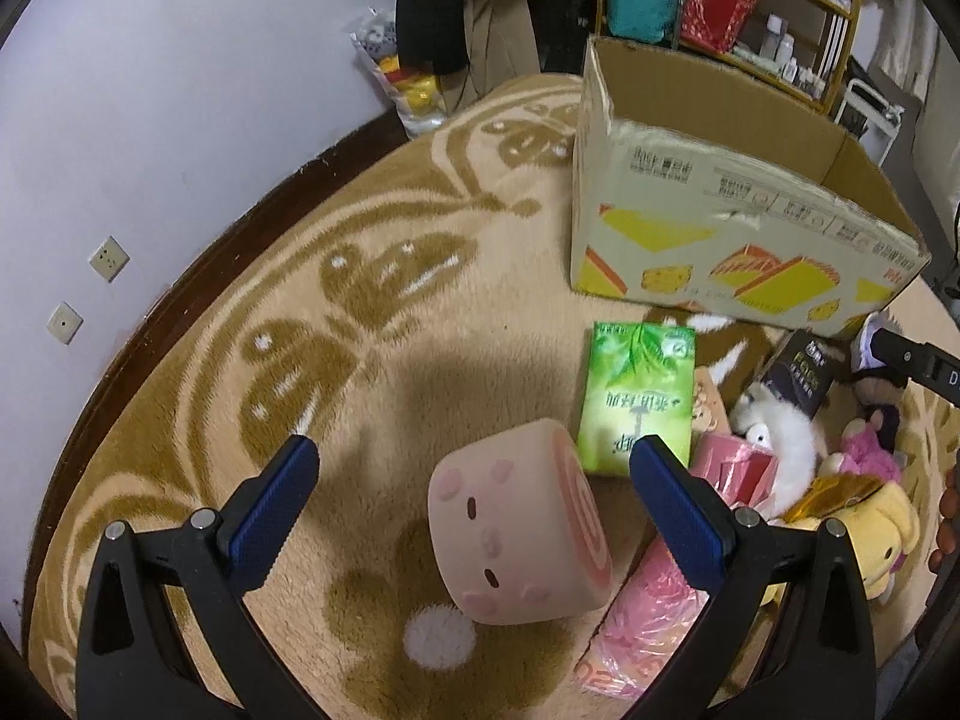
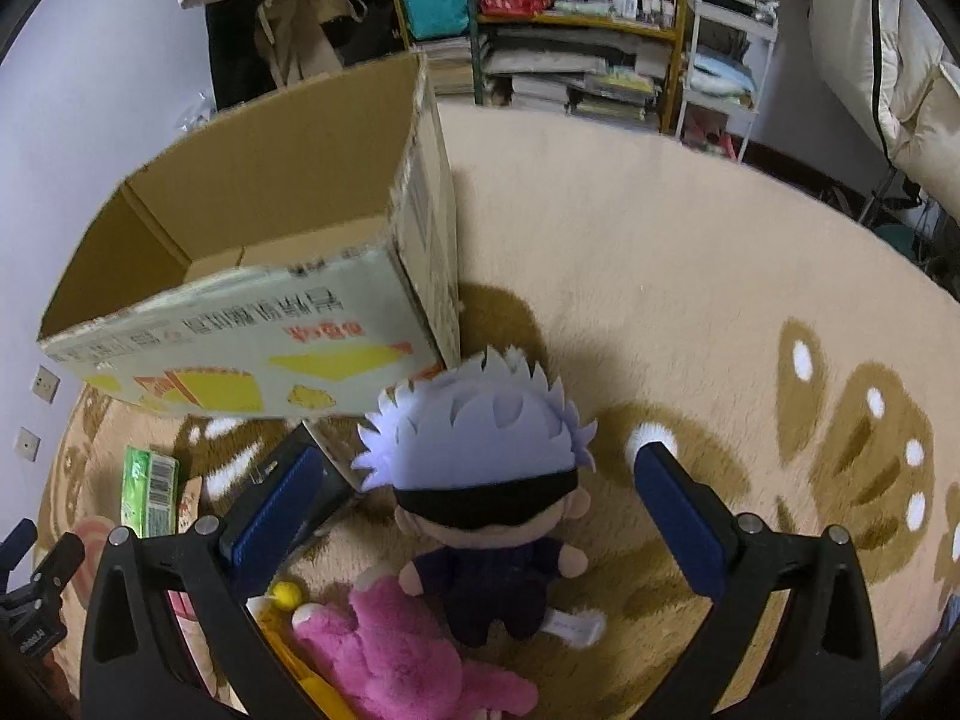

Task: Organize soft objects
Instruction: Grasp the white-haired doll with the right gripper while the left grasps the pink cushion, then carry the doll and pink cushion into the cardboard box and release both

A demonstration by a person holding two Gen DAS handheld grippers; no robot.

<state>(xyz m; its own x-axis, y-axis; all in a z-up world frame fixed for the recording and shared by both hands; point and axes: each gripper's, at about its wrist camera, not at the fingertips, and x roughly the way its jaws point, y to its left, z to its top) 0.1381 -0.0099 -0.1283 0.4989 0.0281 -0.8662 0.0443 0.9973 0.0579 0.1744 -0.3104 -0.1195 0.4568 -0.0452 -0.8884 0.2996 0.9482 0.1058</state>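
Observation:
A pink roll-shaped plush (image 1: 519,531) lies on the rug between the open fingers of my left gripper (image 1: 474,495), untouched. Beside it are a green tissue pack (image 1: 639,396), a white plush (image 1: 780,444), a yellow plush (image 1: 864,516) and a small pink plush (image 1: 870,450). An open cardboard box (image 1: 720,228) stands beyond them. In the right wrist view my right gripper (image 2: 480,501) is open around a doll with spiky pale-lilac hair (image 2: 480,474) lying on the rug. A pink plush (image 2: 396,654) lies below the doll. The box (image 2: 252,276) interior looks bare.
A patterned beige rug (image 2: 690,276) covers the floor. Pink plastic packs (image 1: 648,612) and a dark box (image 1: 798,372) sit among the toys. Shelves (image 2: 576,30) with books and bags, hanging clothes (image 1: 462,6) and a wall (image 1: 150,120) with sockets border the rug. A hand (image 1: 948,516) shows at the right edge.

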